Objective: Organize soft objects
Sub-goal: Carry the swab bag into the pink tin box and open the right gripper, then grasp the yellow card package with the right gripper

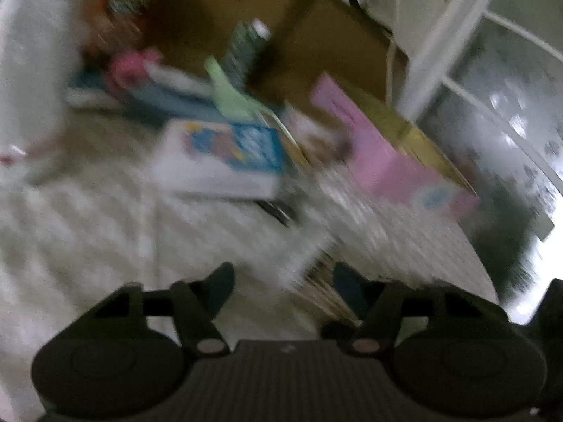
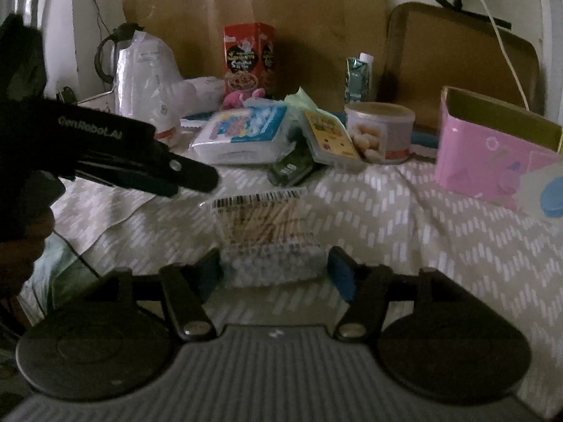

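Left wrist view: blurred; your left gripper has its jaws spread over the worktop, holding nothing.

Right wrist view: your right gripper jaws are spread around the cotton swab pack, not pinching; the tissue pack lies unsorted beside the pink box. You've barely started, I'd judge.

Patterned cloth-covered worktop — bearing a cotton-swab pack, tissue pack, round tin, pink box, red carton — all apart.
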